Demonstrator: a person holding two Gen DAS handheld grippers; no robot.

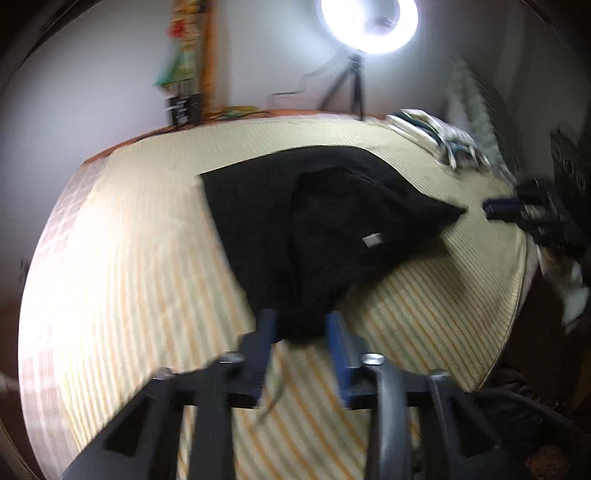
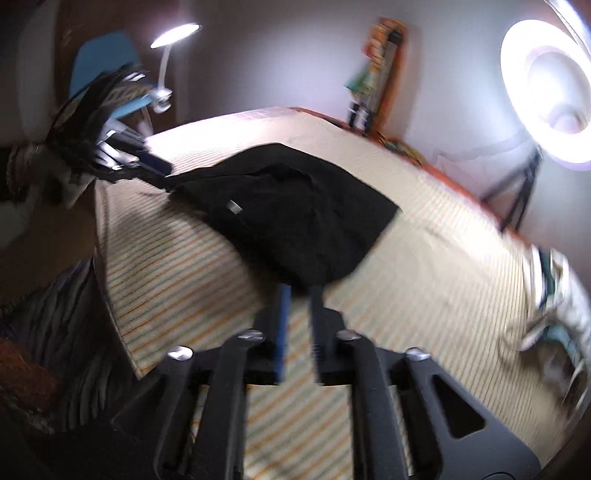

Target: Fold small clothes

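Black garment [image 1: 325, 229] lies mid-frame on the striped bedcover [image 1: 129, 266]. Left gripper [image 1: 301, 328] is clamped on its near corner; right gripper [image 2: 299, 295] grips another corner. Ring light [image 1: 369, 22] at upper right; frames blurred.

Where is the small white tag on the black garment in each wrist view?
Left wrist: tag right of centre, on the garment.
Right wrist: tag left of centre, near the garment's left corner.
Shared landmark: ring light, top in left view, far right in right view.

Black garment [image 1: 314, 221] — matt cloth; bedsheet [image 1: 140, 258] — striped fabric.
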